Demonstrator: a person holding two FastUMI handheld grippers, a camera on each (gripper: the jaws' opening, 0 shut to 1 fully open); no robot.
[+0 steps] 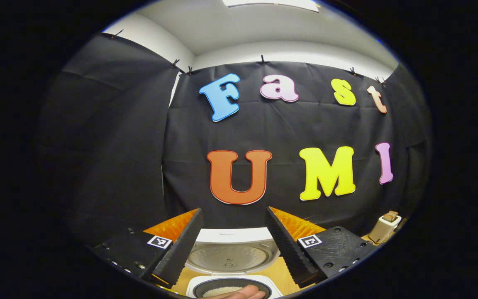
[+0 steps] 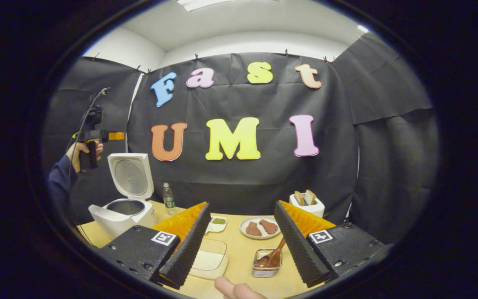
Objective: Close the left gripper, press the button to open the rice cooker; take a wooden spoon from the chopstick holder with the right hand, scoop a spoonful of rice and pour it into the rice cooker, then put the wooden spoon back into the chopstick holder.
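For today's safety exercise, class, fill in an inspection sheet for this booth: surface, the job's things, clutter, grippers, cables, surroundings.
Surface: wooden table, crowded with dishes.
Job's things: rice cooker at the table's left, lid up, rice inside; wooden spoon standing in the metal holder; white rice dish beside it.
Clutter: toaster with bread, plate with two brown pieces, small dish of something green, bottle.
Grippers: left gripper open above the cooker; right gripper open, holding nothing.
Cables: thin cable on the left gripper.
Surroundings: black cloth wall, white ceiling.
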